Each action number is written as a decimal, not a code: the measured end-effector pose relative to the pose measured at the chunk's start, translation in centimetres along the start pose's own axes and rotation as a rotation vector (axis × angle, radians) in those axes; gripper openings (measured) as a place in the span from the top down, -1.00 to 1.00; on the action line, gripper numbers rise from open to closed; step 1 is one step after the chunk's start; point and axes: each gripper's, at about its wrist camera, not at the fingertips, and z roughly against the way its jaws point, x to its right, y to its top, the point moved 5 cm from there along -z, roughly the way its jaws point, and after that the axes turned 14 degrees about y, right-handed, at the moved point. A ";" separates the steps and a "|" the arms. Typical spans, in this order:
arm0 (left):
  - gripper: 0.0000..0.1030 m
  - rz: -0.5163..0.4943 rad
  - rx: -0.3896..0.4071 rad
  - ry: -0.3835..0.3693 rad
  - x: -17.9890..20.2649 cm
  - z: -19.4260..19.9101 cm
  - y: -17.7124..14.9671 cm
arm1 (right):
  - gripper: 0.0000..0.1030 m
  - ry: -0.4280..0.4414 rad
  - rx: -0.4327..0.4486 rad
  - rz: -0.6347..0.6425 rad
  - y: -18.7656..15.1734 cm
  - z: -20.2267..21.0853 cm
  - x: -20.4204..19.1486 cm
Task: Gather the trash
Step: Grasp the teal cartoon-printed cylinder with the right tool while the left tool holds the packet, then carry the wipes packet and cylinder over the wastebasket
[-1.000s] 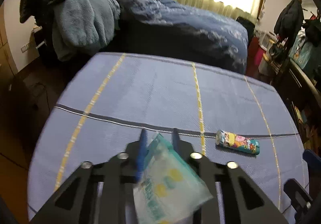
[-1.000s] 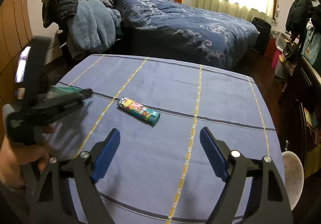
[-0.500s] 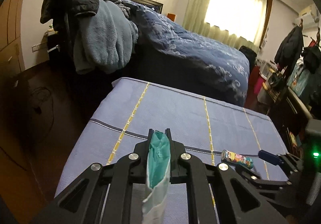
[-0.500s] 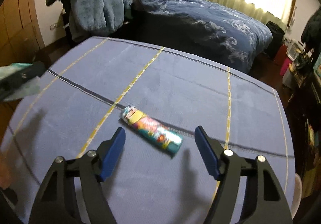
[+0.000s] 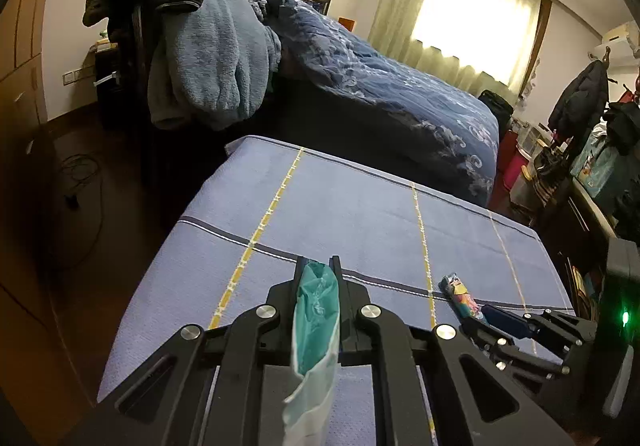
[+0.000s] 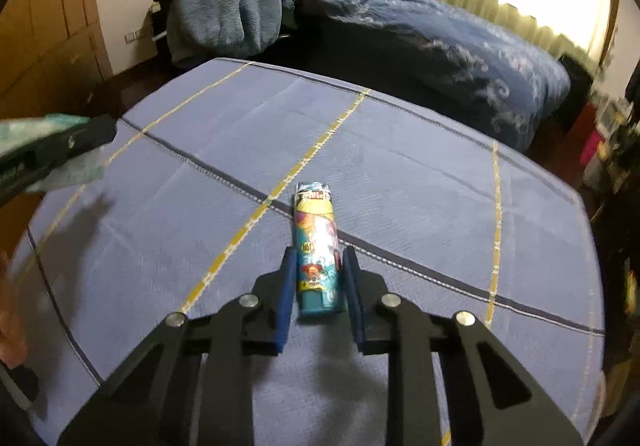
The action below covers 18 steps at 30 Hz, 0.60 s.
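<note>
Change since half a second back: my right gripper (image 6: 318, 278) has come forward and its blue pads (image 6: 285, 298) now bracket the near end of the colourful snack tube (image 6: 318, 246); earlier they stood wide apart, short of it. The pads sit just beside the tube on either side — whether they press it yet I cannot tell. The tube now points straight away from me along the gripper line, where before it lay slanted across the view.

My left gripper (image 5: 318, 266) stays clamped on the teal wrapper (image 5: 316, 322), held above the left part of the table; the wrapper hangs edge-on between the black fingers, as it did before. From the right wrist camera this gripper shows at the far left edge, blurred.

Surface: a table (image 6: 420, 150) under blue-grey cloth, crossed by yellow stitched lines and dark stripes. The tube lies on it near the middle, close to where a yellow line meets a dark stripe.

Room: a bed with a dark blue patterned quilt (image 5: 400, 86) beyond the table, a light blue fleece (image 5: 212, 58) and dark jackets heaped at its left end, a bright curtained window (image 5: 472, 18) far right, wooden cupboards on the left.

Tube: cylindrical, teal base, cartoon print, crimped far end.
</note>
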 end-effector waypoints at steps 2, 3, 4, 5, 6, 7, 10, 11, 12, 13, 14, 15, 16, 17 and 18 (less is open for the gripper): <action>0.79 -0.005 0.003 -0.007 0.2 0.0 0.0 | 0.53 -0.012 0.007 0.014 -0.3 0.2 -0.5; 0.79 -0.008 0.006 -0.008 0.3 0.1 0.0 | 0.53 -0.007 0.010 0.009 -0.4 0.3 -0.6; 0.79 -0.010 0.009 -0.010 0.3 0.1 -0.1 | 0.53 0.001 0.014 -0.002 -0.5 0.4 -0.6; 0.79 -0.012 0.012 -0.011 0.4 0.2 -0.1 | 0.53 0.005 0.019 -0.009 -0.6 0.6 -0.5; 0.78 -0.014 0.014 -0.011 0.4 0.2 -0.1 | 0.53 0.003 0.026 -0.012 -0.6 0.8 -0.5; 0.78 -0.016 0.017 -0.011 0.5 0.3 -0.1 | 0.53 0.000 0.035 -0.015 -0.7 1.1 -0.4; 0.79 -0.023 0.020 -0.018 0.7 0.4 -0.1 | 0.54 0.017 0.055 -0.038 -0.8 2.0 -0.2; 0.78 -0.026 0.023 -0.017 0.8 0.5 -0.1 | 0.54 0.022 0.059 -0.045 -0.9 2.4 -0.2; 0.78 -0.030 0.028 -0.018 0.9 0.7 -0.1 | 0.55 0.026 0.067 -0.052 -1.0 2.8 -0.1; 0.78 -0.034 0.033 -0.019 1.1 0.9 -0.1 | 0.55 0.027 0.072 -0.057 -1.2 3.2 -0.1; 0.78 -0.037 0.036 -0.019 1.2 1.1 -0.2 | 0.55 0.029 0.076 -0.061 -1.3 3.5 -0.1; 0.78 -0.040 0.040 -0.020 1.4 1.3 -0.2 | 0.55 0.034 0.081 -0.067 -1.4 3.8 -0.1; 0.78 -0.041 0.043 -0.021 1.5 1.5 -0.2 | 0.55 0.040 0.088 -0.075 -1.6 4.3 -0.1; 0.78 -0.043 0.045 -0.024 1.6 1.7 -0.2 | 0.55 0.047 0.095 -0.085 -1.8 4.8 0.0; 0.78 -0.045 0.047 -0.026 1.8 2.0 -0.3 | 0.55 0.052 0.102 -0.094 -2.0 5.2 0.0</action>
